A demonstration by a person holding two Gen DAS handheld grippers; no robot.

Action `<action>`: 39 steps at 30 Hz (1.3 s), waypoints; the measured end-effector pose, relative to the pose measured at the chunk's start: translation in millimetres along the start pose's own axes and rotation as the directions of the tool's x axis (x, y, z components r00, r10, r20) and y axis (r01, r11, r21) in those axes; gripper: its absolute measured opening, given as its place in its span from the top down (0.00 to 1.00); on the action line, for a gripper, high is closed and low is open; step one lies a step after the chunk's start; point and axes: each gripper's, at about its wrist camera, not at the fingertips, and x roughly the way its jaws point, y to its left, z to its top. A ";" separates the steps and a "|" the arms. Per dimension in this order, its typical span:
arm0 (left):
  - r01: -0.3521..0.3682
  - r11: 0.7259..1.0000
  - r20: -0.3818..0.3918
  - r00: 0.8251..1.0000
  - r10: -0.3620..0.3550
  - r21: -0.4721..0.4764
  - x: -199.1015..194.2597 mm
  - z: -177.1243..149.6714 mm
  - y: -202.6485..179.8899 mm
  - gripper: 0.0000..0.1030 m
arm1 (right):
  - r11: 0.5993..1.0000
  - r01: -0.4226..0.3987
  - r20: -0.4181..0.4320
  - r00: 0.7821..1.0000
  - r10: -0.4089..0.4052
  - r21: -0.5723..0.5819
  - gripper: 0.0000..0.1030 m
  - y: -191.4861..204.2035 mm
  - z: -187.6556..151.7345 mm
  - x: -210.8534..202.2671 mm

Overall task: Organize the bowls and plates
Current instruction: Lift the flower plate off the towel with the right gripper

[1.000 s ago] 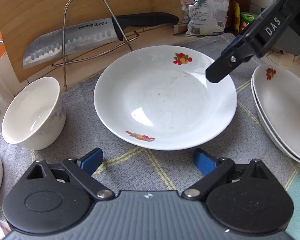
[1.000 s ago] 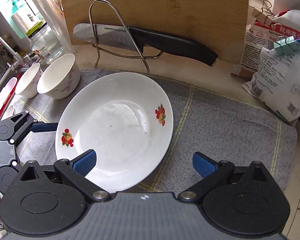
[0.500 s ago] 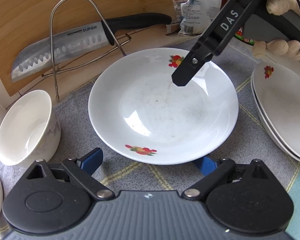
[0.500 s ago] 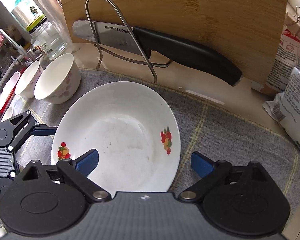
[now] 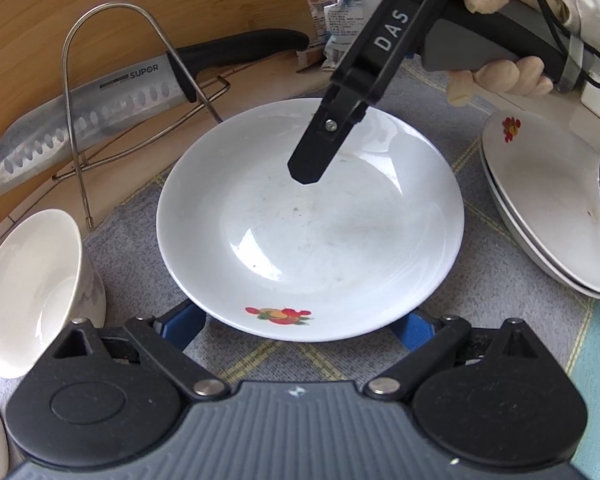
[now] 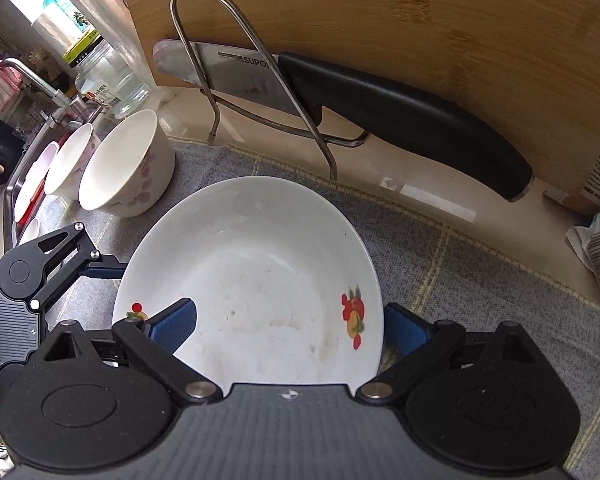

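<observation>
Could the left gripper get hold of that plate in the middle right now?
Probably yes. The left gripper is open, its blue fingers tucked at the near rim of the plate, nothing between them. The right gripper hangs open over the plate's far side, clear of that rim.

Bright daylight, plate glare, fisheye edges

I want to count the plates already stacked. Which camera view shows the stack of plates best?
The left wrist view: the stack of plates lies at its right edge, showing two layered rims. The right wrist view does not show it.
</observation>
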 end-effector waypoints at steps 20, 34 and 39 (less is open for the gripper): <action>0.064 0.998 0.036 0.997 -0.064 0.009 1.0 -9.4 19.6 0.03 | 0.999 -0.039 -0.025 0.999 0.039 -0.024 0.02 -1.1 9.7 2.0; 0.044 0.995 0.029 0.998 -0.047 0.092 -4.5 -4.2 13.5 0.04 | 0.999 -0.041 -0.031 0.999 0.040 -0.029 0.09 -0.1 8.7 -0.3; 0.043 0.992 0.028 0.999 -0.046 0.115 -4.1 -2.1 12.7 0.04 | 0.999 -0.046 -0.034 0.998 0.046 -0.024 0.09 -1.7 6.2 -1.7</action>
